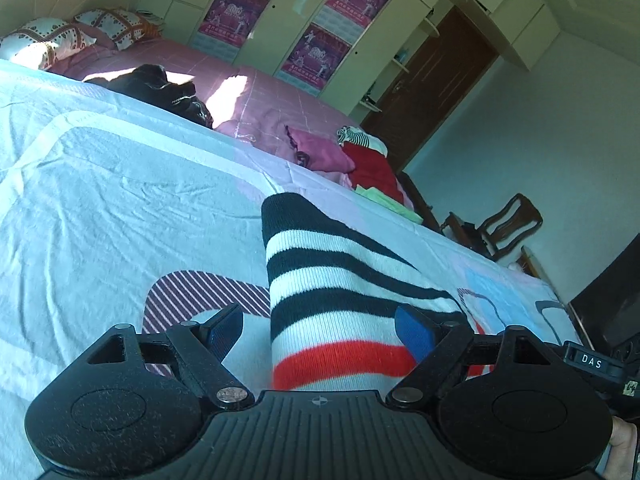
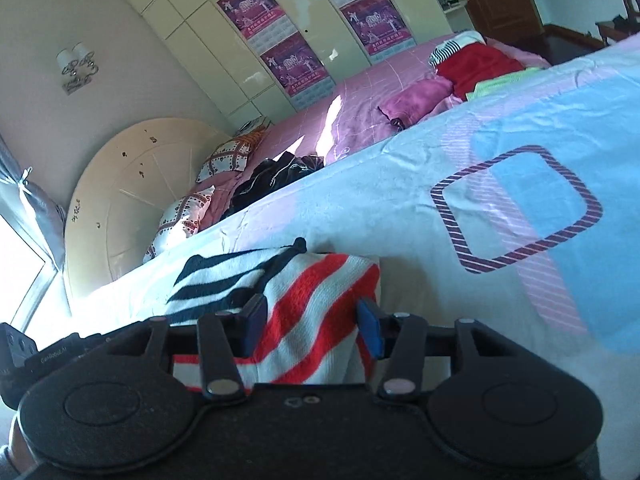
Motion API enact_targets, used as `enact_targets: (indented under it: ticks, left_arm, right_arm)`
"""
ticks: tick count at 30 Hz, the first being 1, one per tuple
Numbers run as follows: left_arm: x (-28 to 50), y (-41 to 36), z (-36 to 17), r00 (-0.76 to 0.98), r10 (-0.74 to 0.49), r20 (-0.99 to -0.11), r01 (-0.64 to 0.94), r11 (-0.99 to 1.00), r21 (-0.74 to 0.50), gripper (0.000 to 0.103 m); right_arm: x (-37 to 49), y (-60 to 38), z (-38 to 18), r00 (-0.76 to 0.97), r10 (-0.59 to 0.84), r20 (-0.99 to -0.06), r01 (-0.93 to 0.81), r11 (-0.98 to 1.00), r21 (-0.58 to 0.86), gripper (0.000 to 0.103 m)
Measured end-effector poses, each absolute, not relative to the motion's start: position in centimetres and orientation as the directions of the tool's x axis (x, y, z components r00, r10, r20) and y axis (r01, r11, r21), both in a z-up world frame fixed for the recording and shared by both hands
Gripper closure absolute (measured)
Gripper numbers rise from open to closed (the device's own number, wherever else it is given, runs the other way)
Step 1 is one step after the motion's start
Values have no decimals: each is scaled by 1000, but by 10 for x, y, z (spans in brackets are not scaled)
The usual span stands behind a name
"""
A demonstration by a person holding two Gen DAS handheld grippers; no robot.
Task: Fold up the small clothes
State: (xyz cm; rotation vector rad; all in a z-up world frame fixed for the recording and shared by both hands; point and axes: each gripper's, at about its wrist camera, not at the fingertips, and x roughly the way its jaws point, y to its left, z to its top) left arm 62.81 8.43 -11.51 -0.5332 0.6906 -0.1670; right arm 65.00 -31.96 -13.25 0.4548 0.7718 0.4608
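A small knit garment point(image 1: 320, 280), white with black and red stripes, lies folded on the pale blue bed sheet point(image 1: 120, 200). My left gripper point(image 1: 320, 330) stands wide open over its red-striped end. The left finger is clear of the cloth and the blue right pad point(image 1: 414, 332) overlaps its edge. In the right wrist view the same garment point(image 2: 312, 280) fills the gap of my right gripper point(image 2: 312, 322), whose jaws stand partly apart. I cannot see its pads squeeze the cloth. The garment's near end is hidden under both gripper bodies.
Farther across the bed lie a black garment point(image 1: 160, 88) and a pile of pink point(image 1: 320, 154), red point(image 1: 372, 168) and green clothes. Pillows point(image 2: 180, 220) rest by the headboard. A wooden chair point(image 1: 508, 224) stands beyond the bed's edge, and a wardrobe point(image 1: 280, 32) lines the far wall.
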Motion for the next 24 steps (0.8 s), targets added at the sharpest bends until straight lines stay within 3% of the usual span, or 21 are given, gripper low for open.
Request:
enact_targets:
  ticks: [3, 5, 7, 10, 14, 16, 18, 19, 22, 24]
  left_arm:
    - [649, 85, -126, 735, -342, -586, -27, 849, -528, 21]
    - [658, 83, -132, 717, -371, -591, -5, 844, -537, 36]
    - [663, 80, -135, 708, -403, -580, 18, 831, -556, 41]
    - [666, 77, -135, 711, -395, -581, 25, 840, -542, 41]
    - [668, 78, -140, 706, -419, -571, 30, 823, -567, 41]
    - [669, 76, -141, 706, -425, -567, 42, 824, -565, 42]
    - [667, 76, -140, 715, -425, -556, 53, 825, -562, 58]
    - [662, 79, -137, 738, -416, -531, 61, 825, -562, 68]
    - [649, 77, -136, 775, -378, -506, 61, 842, -536, 69]
    - [650, 77, -148, 772, -352, -529, 18, 845, -534, 69]
  right_arm:
    - [667, -316, -139, 627, 538, -564, -207, 813, 545, 59]
    - [672, -315, -140, 635, 534, -558, -217, 817, 534, 63]
    - [675, -314, -140, 646, 521, -558, -225, 828, 513, 66]
    - [679, -319, -142, 643, 490, -589, -184, 845, 502, 61]
    - [677, -323, -150, 596, 551, -584, -174, 799, 576, 61]
    - [675, -319, -148, 612, 544, -574, -195, 807, 558, 67]
    - [672, -315, -143, 644, 535, -547, -227, 817, 531, 88]
    - [670, -313, -137, 662, 534, -526, -254, 820, 514, 89]
    - [663, -298, -128, 693, 508, -512, -347, 857, 381, 90]
    - [671, -290, -143, 682, 432, -591, -318, 902, 292, 91]
